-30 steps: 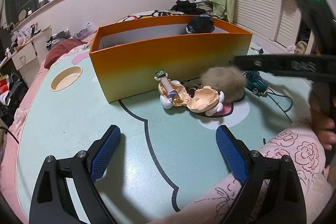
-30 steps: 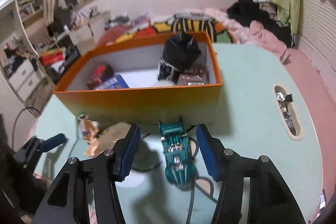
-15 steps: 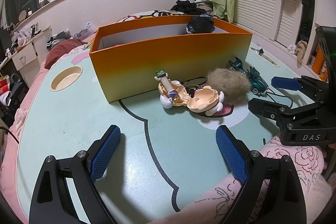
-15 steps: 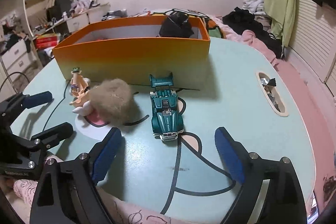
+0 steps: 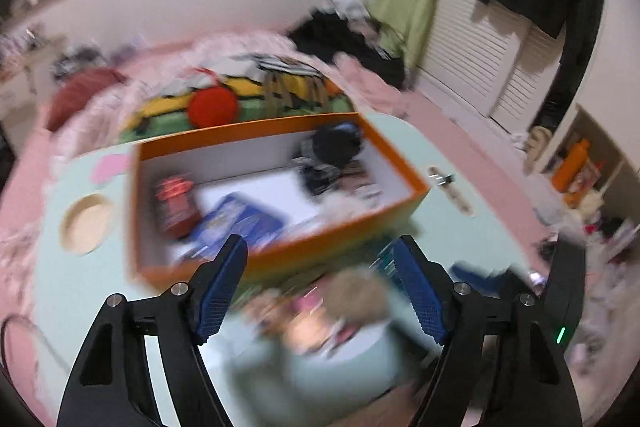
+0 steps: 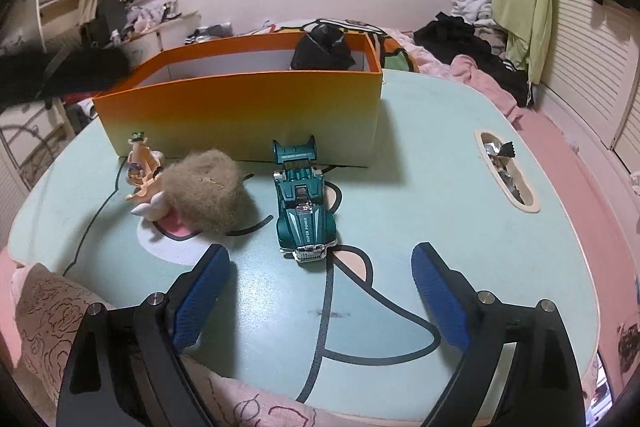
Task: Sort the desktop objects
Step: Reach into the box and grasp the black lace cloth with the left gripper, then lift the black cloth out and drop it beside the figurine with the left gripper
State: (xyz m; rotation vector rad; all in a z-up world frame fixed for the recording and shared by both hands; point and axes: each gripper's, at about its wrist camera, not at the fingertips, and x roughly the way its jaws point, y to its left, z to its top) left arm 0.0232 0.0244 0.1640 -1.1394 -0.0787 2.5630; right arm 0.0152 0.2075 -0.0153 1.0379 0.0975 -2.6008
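Note:
An orange box (image 6: 240, 115) stands on the pale green table (image 6: 440, 195). In front of it lie a teal toy car (image 6: 306, 209), a tan furry ball (image 6: 208, 189) and a small figurine (image 6: 140, 167). My right gripper (image 6: 320, 301) is open and empty, low over the table just in front of the car. The left wrist view is blurred by motion. My left gripper (image 5: 320, 291) is open and empty, raised above the furry ball (image 5: 360, 293) and looking down into the box (image 5: 280, 259). The box holds a red can (image 5: 176, 205), a blue pack (image 5: 240, 223) and a black bundle (image 5: 336, 147).
A round recess (image 5: 88, 223) is in the table left of the box. An oval recess (image 6: 506, 171) with foil scraps is at the right. A pink rose-patterned sleeve (image 6: 52, 311) is at the table's near edge. A bed with clothes lies behind.
My left gripper has lifted and swung forward over the toys toward the box. My right gripper pulled back from around the car, widened and now rests low in front of it.

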